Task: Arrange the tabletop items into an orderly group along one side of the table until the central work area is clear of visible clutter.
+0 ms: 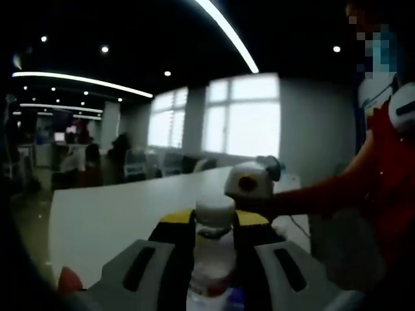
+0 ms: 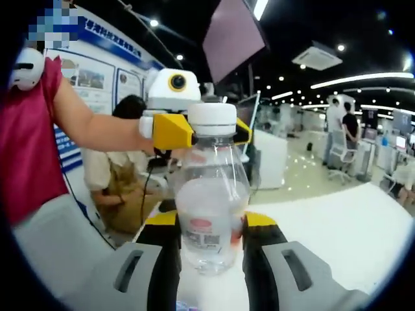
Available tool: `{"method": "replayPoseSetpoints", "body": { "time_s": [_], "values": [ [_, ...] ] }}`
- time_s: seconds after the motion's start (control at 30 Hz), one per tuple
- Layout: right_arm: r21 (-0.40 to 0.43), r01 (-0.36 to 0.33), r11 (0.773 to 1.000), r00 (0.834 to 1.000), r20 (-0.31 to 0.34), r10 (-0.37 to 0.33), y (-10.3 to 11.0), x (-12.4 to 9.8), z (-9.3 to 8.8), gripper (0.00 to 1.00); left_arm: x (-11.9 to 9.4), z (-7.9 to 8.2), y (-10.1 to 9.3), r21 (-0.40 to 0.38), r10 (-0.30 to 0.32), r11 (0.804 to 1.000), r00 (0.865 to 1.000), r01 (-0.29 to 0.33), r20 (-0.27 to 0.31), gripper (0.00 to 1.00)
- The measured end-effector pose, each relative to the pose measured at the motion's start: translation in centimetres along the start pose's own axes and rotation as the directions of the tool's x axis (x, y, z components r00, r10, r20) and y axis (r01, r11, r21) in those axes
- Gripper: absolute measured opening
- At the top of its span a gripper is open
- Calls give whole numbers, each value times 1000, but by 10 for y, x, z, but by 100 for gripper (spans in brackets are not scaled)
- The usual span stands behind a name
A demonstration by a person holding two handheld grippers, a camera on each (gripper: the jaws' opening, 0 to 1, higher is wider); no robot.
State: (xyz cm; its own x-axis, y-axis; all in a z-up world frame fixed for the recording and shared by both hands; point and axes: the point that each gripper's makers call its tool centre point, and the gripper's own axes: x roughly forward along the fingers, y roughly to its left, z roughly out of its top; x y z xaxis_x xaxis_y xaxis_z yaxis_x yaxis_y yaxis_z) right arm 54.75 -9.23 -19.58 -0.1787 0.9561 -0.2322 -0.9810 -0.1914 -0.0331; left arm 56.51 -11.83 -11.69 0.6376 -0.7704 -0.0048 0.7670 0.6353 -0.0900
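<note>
Bottle [image 2: 211, 194] first — a clear one with a white cap, standing upright between the yellow-tipped jaws of our right gripper [image 2: 211, 223], its long axis running straight up out of the jaws, its base low between them. In the right gripper view the left gripper [image 2: 194, 129] comes in from the far side with its yellow tips at the neck, just under the cap. In the left gripper view a bottle [image 1: 214, 249] rises in line between that gripper's [image 1: 214, 220] own jaws, the right gripper [image 1: 249, 181] just beyond the cap. Both pairs of jaws stand close against it, yet we cannot tell whether either one truly grips. Below it lies the white desk [image 2: 363, 227] — its far edge runs well beyond.
</note>
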Motion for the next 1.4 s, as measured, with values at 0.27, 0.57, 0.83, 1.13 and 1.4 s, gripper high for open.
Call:
{"method": "replayPoseSetpoints", "body": {
  "time_s": [0.27, 0.57, 0.83, 1.13, 1.4],
  "values": [
    [14, 22, 1000, 998, -61, -21, -24, 10, -36, 35, 10, -33, 28, -34, 6, 999, 999, -8, -41, 20],
    [28, 22, 999, 994, -107, -19, -44, 25, -72, 35, 12, -69, 54, -83, 35, 996, 997, -40, -70, 20],
    [-3, 18, 1000, 988, -155, -18, -52, 33, -99, 35, 15, -92, 63, -73, 58, 995, 993, -66, -107, 20],
    [0, 17, 1000, 984, -179, -16, -61, 37, -115, 35, 16, -111, 75, -101, 86, 990, 988, -99, -125, 20],
    [3, 5, 1000, 984, -179, -4, -61, 39, -120, 36, 16, -115, 77, -112, 96, 988, 988, -110, -121, 20]
  ]
}}
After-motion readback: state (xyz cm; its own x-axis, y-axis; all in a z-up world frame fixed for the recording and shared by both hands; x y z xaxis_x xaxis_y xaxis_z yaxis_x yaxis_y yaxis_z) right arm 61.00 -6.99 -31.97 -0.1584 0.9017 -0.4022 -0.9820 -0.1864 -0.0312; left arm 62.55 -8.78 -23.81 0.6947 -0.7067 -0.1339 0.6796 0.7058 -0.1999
